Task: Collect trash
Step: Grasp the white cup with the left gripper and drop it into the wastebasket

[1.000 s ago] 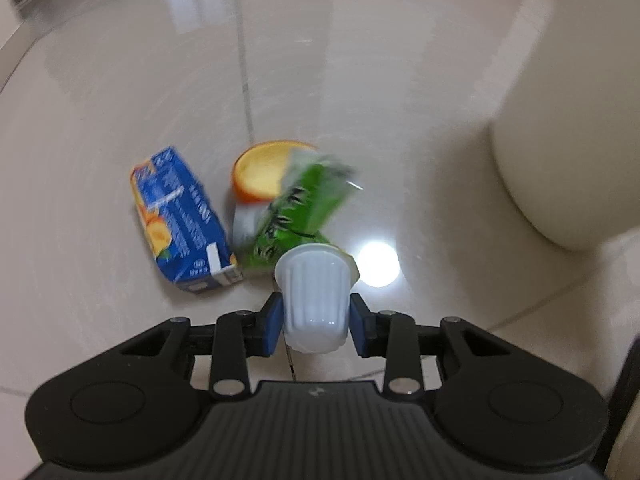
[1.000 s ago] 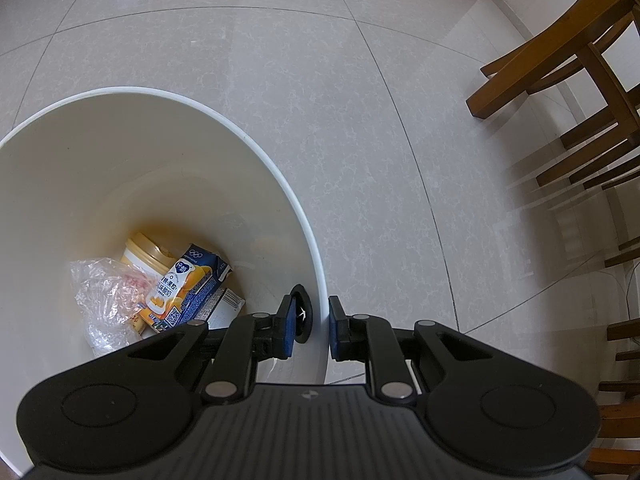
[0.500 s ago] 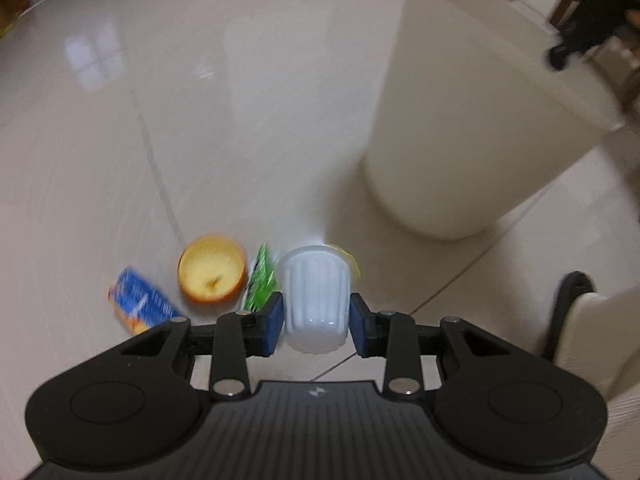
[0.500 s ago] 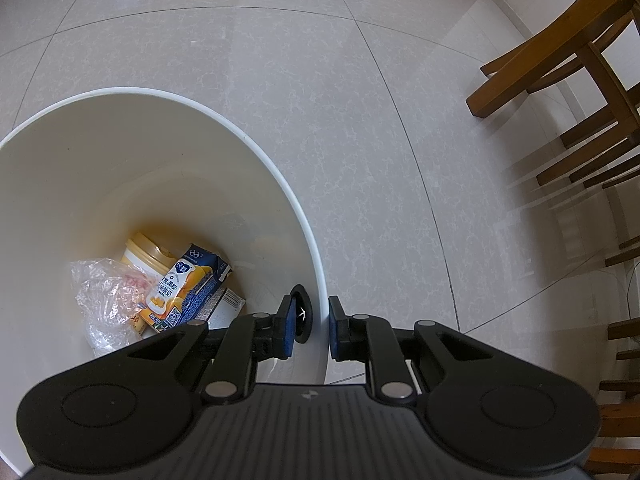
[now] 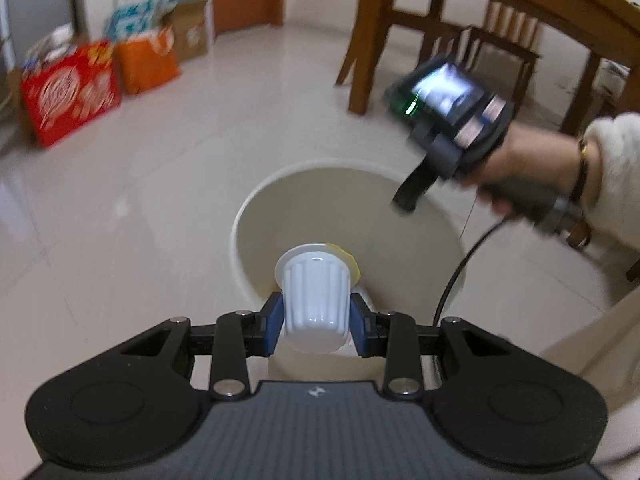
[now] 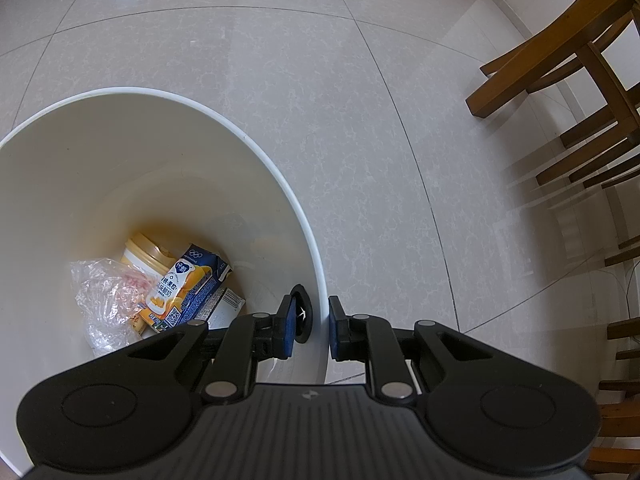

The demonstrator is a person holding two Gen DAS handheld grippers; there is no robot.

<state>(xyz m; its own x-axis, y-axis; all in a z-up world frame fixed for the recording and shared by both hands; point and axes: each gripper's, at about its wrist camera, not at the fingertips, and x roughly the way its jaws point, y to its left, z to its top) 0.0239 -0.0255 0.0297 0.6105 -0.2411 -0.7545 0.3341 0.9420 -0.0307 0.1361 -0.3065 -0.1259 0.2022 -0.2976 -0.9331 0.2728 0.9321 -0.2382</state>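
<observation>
Left wrist view: the left gripper [image 5: 317, 319] clamps a white ribbed plastic cup [image 5: 315, 295] between its blue pads, the cup held base toward the camera with a scrap of yellow foil lid showing at its far rim. The cup hangs above the open mouth of a cream waste bin [image 5: 256, 208], just inside the bin's near rim at 6 o'clock. At 2 o'clock a person's hand [image 5: 524, 172], in a pale fuzzy sleeve [image 5: 614, 176], holds the right gripper [image 5: 404, 200] with its tips at the bin's far rim; motion blur softens that part of the frame. Red and orange gift bags [image 5: 72, 92] and cardboard boxes [image 5: 188, 28] stand on the tiled floor [image 5: 152, 184] at 10 o'clock, wooden chairs [image 5: 500, 40] at 1 o'clock.

Right wrist view: the right gripper [image 6: 310, 328] straddles the bin wall [image 6: 310, 236], one blue pad inside, one outside; whether the pads press the wall cannot be told. At the bottom of the bin, at 8 o'clock, lie a blue drink carton [image 6: 188, 284], a yellow-lidded tub [image 6: 148, 252] and a crumpled clear plastic bag [image 6: 108, 304]. Wooden chair legs [image 6: 568, 92] fill the edge from 1 to 4 o'clock.
</observation>
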